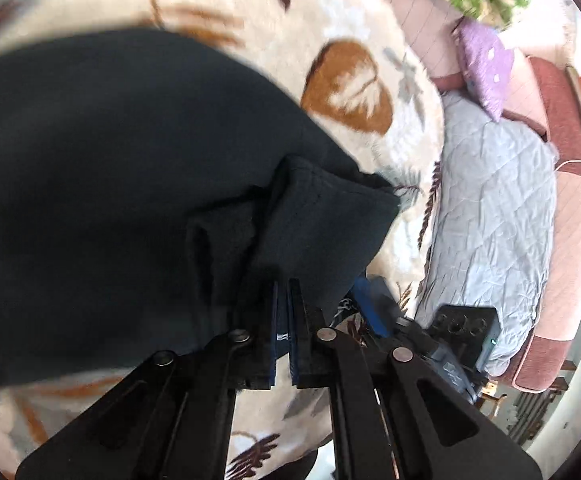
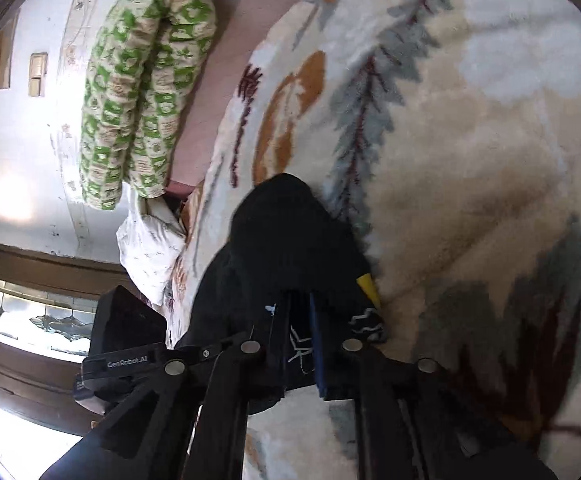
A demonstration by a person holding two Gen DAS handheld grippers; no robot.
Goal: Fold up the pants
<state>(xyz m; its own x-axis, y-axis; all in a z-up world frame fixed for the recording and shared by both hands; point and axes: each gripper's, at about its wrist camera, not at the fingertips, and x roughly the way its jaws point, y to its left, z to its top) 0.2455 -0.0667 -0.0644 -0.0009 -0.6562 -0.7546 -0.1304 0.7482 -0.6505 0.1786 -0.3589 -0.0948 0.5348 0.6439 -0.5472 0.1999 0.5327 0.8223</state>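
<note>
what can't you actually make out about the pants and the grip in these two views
- Left wrist view: the pants run off the left edge, so their full shape is cut off; motion blur softens the blanket.
- Right wrist view: dark fabric bunches over the right gripper, hiding which part is held.

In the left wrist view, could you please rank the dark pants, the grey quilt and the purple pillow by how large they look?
1. Dark pants, though nearness to the camera inflates them.
2. Grey quilt.
3. Purple pillow.
</note>
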